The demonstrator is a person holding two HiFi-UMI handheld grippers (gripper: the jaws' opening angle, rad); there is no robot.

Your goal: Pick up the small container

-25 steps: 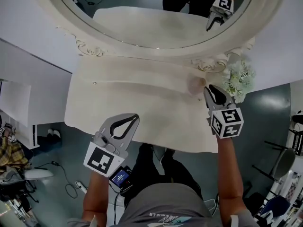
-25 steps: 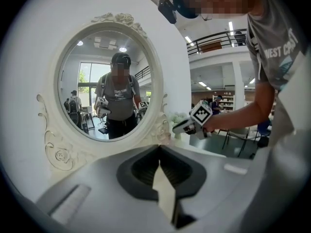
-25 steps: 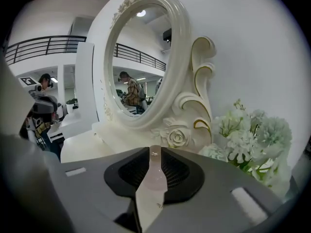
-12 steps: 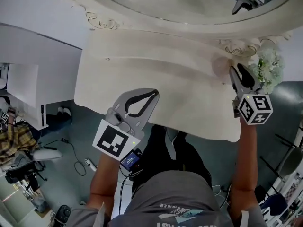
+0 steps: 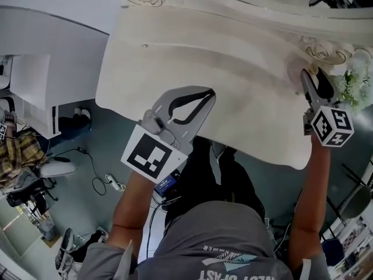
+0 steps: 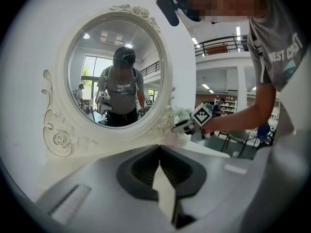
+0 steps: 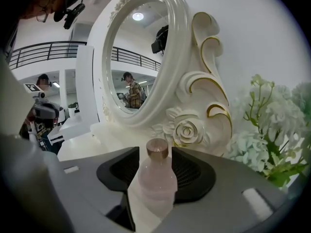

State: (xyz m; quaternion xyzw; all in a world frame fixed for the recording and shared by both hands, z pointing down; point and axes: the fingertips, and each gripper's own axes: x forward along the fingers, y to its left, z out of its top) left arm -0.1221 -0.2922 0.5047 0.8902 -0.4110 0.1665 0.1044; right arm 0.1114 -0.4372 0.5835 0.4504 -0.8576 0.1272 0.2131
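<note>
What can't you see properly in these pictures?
The small container: its bottom sits behind the right tongs in the right gripper view, and I can't tell if they squeeze it yet. In the head view it's just a pale smudge.
The flowers: cut off by the head view's right edge.
The mirror: mostly cut off by the head view's top edge.
</note>
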